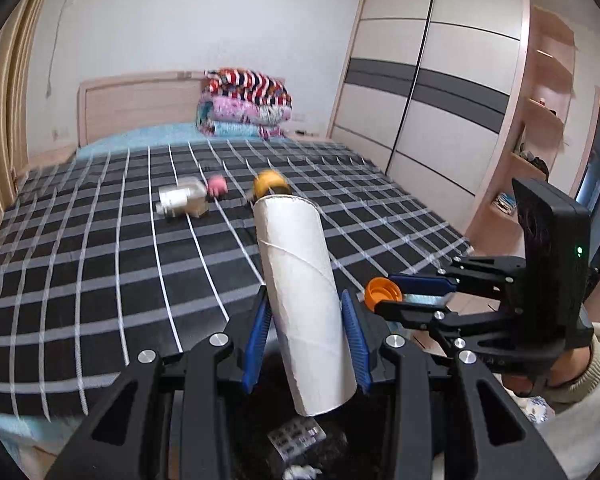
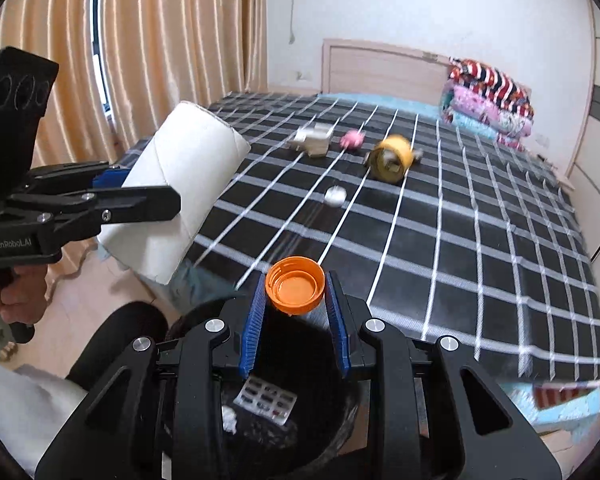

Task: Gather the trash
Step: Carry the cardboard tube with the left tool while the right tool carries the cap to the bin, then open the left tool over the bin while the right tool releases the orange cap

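Note:
My left gripper [image 1: 306, 320] is shut on a white cardboard tube [image 1: 300, 288], also seen in the right wrist view [image 2: 180, 188]. My right gripper [image 2: 295, 300] is shut on an orange bottle cap [image 2: 295, 285], also seen in the left wrist view [image 1: 382, 293]. Both hang over a black trash bin [image 2: 340, 432] that holds a blister pack [image 2: 266, 398] and white paper. On the checked bed lie a small carton [image 2: 314, 140], a pink item [image 2: 352, 139], a yellow tape roll [image 2: 392, 156] and a white crumpled ball [image 2: 335, 196].
The bed [image 2: 460, 240] has a black and white checked cover. Folded quilts [image 1: 246, 102] are stacked by the headboard. A wardrobe [image 1: 428, 88] stands to the right, curtains [image 2: 160, 40] to the left. The person's leg [image 2: 116, 340] is beside the bin.

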`<action>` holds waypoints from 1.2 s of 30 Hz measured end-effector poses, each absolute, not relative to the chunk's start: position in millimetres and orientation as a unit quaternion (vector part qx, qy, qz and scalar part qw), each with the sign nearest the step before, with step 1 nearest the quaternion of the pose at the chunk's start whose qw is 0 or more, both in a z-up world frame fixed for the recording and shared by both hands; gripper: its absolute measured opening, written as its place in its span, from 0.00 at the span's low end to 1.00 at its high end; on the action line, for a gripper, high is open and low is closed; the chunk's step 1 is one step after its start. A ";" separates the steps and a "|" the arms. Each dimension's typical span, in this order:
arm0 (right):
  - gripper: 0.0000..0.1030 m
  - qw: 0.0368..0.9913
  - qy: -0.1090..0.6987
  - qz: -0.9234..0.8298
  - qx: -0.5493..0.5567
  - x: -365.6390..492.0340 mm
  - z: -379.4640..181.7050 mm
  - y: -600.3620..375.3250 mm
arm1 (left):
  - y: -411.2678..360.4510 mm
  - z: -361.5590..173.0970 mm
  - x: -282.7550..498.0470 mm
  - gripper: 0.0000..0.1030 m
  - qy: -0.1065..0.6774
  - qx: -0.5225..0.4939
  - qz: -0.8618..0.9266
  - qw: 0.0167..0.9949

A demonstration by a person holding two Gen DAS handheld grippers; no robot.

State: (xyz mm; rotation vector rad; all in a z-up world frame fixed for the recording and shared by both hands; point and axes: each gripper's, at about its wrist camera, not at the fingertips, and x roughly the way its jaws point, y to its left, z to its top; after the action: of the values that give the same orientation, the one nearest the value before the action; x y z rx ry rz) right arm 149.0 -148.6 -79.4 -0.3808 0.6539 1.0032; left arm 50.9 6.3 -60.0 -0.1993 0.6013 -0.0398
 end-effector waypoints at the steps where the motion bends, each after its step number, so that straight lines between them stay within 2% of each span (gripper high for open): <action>1: 0.29 0.805 0.313 0.471 -0.180 147.5 -85.2 -150.0 | 2.8 -66.5 48.7 0.34 0.304 -0.100 -0.024 0.947; 24: 0.29 0.748 0.466 0.425 -0.208 155.5 -200.4 -152.1 | -19.6 -214.7 65.8 0.34 0.507 -0.085 -0.016 0.858; 36: 0.29 0.721 0.497 0.419 -0.239 156.3 -229.8 -142.4 | -14.5 -243.2 74.5 0.34 0.554 -0.099 -0.006 0.827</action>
State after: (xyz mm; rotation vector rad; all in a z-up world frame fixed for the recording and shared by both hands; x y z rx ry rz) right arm 156.3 -142.4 -229.8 -0.5287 1.0986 0.9246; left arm 74.5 -14.5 -243.2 -0.2100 1.1772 -0.0126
